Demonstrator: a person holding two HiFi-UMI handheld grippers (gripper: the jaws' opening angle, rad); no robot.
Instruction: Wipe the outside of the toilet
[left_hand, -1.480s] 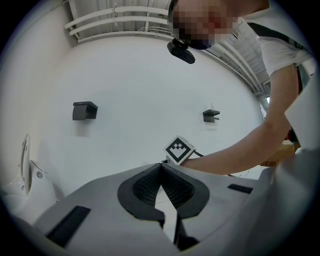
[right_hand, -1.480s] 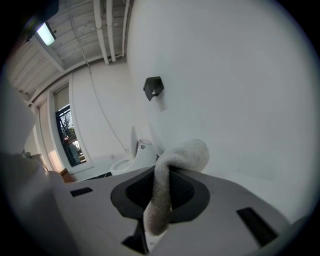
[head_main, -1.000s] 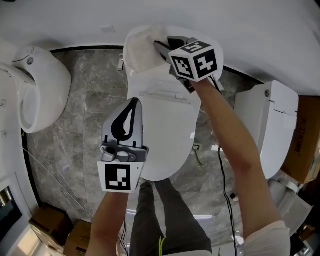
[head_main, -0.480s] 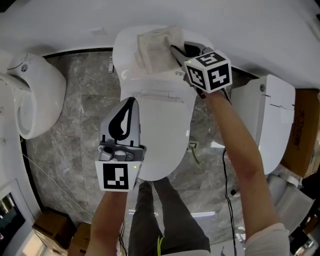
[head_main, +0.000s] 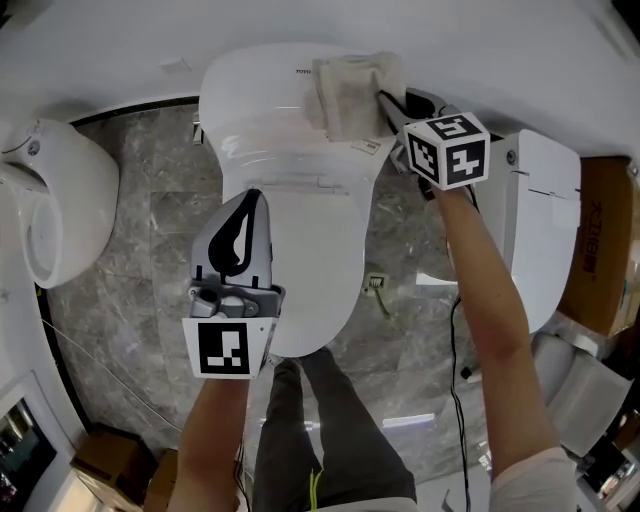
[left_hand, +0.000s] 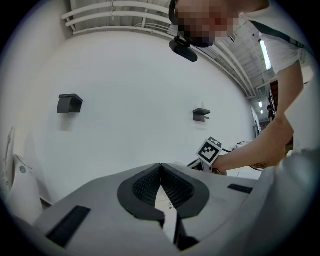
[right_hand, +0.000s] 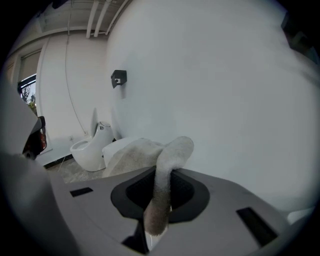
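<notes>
Toilet (head_main: 300, 160) mid-frame in head view against the wall (head_main: 300, 25), neighbouring bowl (head_main: 55, 200) at left, left gripper (head_main: 250, 200) hanging over its lowered white lid (head_main: 325, 270), beige cloth (head_main: 352, 92) on the tank (head_main: 255, 90); left gripper view, jaws together, empty; right gripper view, right gripper (right_hand: 167, 172) clamped on cloth.

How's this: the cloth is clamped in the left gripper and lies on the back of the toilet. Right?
Not quite. The cloth is clamped in the right gripper, not the left, as the right gripper view shows. The left gripper is shut on nothing. The cloth does lie on the back of the toilet.
</notes>
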